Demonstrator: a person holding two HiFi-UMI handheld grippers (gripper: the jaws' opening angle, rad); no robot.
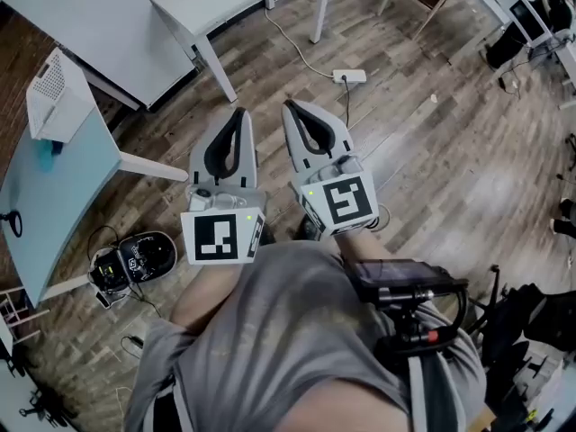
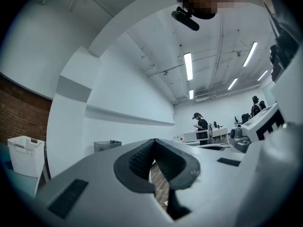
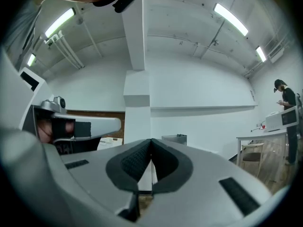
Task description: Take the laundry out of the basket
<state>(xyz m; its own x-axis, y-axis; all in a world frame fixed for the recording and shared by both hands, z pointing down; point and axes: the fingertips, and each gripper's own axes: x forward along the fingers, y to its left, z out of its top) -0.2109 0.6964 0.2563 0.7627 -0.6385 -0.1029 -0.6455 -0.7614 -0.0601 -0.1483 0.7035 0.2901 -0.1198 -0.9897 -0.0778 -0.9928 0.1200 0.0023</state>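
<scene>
1. Basket (image 1: 56, 97) is the target, and both tools are empty. The left tool (image 1: 238, 117) and the right tool (image 1: 293, 111) each have their jaws pressed together with nothing between them.
2. Both tools are held side by side and level. They point ahead over the wooden floor (image 1: 423, 178), not toward the basket.
3. The basket stands on the teal surface (image 1: 54, 205), off to the left of the tools and well apart from them. The left tool is the nearer one (its own view catches the basket at the far left edge).
4. I judge the coming move calls for a turn to the left and an approach. The jaws must also open before any grasp.
5. No laundry shows above the basket's rim in either view. Its inside is hidden from here, so I cannot tell what it holds.
</scene>
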